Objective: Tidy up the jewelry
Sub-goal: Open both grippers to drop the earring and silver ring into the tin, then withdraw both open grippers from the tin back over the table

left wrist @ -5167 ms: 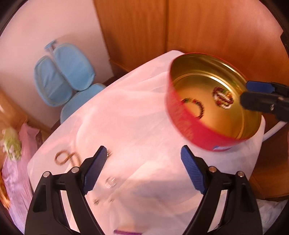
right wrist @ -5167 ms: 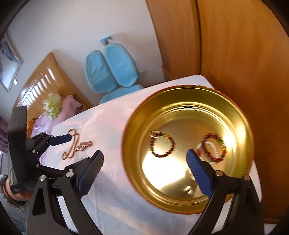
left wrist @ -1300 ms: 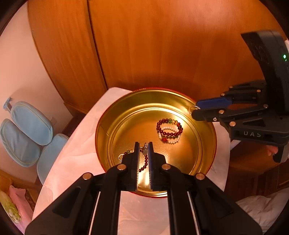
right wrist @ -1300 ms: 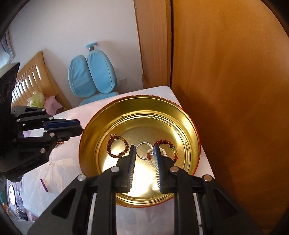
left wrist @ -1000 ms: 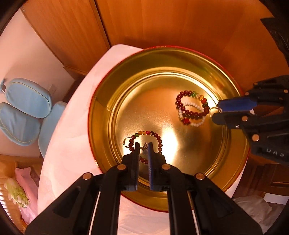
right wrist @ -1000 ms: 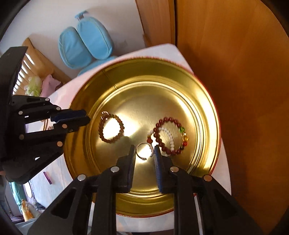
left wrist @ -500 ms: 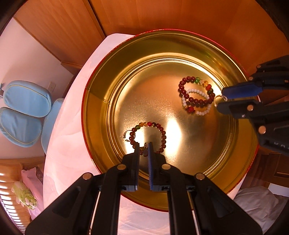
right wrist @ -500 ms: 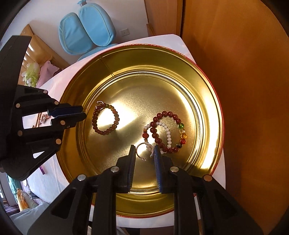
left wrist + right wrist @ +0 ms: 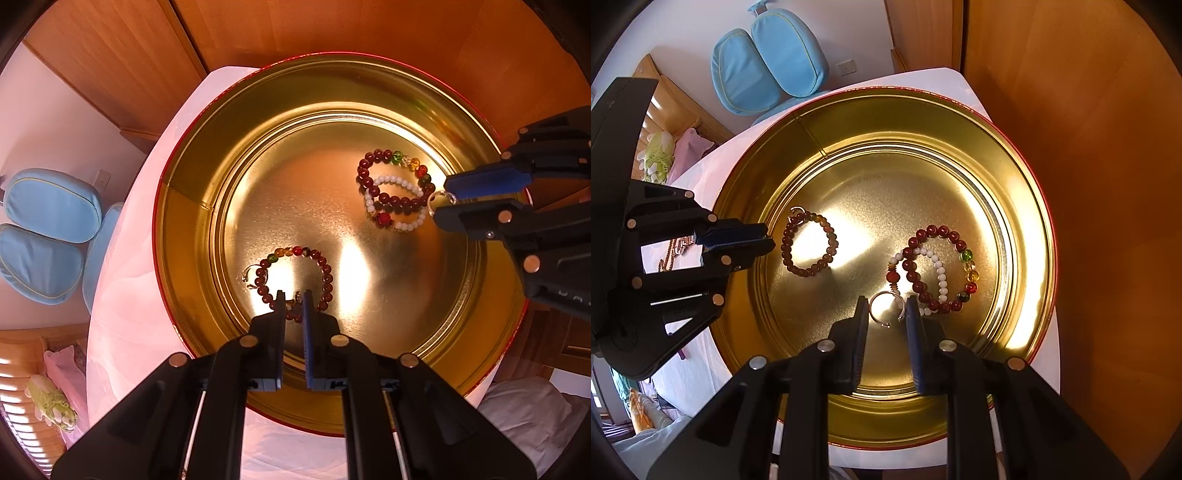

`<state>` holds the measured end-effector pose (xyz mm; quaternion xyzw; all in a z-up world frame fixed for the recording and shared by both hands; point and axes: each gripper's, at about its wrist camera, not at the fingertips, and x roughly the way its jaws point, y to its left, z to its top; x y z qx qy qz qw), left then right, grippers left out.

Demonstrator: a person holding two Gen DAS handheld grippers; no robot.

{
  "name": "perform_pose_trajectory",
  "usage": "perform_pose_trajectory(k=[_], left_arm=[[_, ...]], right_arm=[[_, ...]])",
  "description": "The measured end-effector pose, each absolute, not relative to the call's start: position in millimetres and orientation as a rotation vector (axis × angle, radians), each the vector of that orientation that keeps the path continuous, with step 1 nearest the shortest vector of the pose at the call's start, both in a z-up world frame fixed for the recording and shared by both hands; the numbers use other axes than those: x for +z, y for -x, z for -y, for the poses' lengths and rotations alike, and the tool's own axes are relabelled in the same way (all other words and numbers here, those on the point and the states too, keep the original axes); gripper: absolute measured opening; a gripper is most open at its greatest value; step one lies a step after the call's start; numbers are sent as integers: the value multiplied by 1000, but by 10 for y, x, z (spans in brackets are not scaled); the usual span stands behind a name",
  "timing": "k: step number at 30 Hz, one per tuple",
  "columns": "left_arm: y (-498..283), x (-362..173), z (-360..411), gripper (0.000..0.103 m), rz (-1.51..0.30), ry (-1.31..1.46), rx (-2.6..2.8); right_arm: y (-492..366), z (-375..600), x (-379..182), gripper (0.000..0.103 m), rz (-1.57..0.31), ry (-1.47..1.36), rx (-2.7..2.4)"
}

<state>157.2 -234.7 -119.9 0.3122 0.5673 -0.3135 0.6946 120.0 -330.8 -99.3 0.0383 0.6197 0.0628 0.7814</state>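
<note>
A round gold tin (image 9: 192,206) (image 9: 1027,206) with a red outer wall stands on a white cloth. Inside lie a dark red bead bracelet (image 9: 325,269) (image 9: 786,251) and a pair of red and white bead bracelets (image 9: 384,199) (image 9: 934,266). My left gripper (image 9: 293,301) hangs low over the tin, shut on a small jewelry piece (image 9: 295,298) that is mostly hidden. My right gripper (image 9: 885,310) is shut on a silver ring (image 9: 884,308) (image 9: 437,197) just above the tin floor, next to the red and white bracelets.
A gold chain (image 9: 670,254) lies on the white cloth (image 9: 701,177) left of the tin. A wooden wardrobe (image 9: 1089,147) stands close behind and right. A blue chair (image 9: 768,59) and a bed (image 9: 665,147) are beyond the table.
Both grippers came from open above the table to shut, each holding a small piece. In the last second they lowered into the tin.
</note>
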Motion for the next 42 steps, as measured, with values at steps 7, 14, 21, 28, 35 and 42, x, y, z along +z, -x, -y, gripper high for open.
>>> perform_pose_trajectory(k=[7,14,21,28,35,42], left_arm=[[-1474,-1183,2407,72,-1163,-793,-648],[-1438,-1214,2399,72,-1186,-793,-646],[-1494,-1189,2329,72,-1185,-763,-644],[-1283,-991,1999,77,-1089,-511,-639],[-1081,-1019,1540,78,-1060,-300,-587],[-879,-729,1454,78,-911,-275,-612]], right_arm=[[-1176,3323,-857,75,-1236,-40,66],[-1142,3335,-855,76,-1223,-45,65],[-1062,3340,-838,76,-1216,-54,60],[-742,3355,-652,95,-1022,-121,-28],[-480,3302,-552,96,-927,-226,-3],[-401,3112,-440,97,-888,-233,35]])
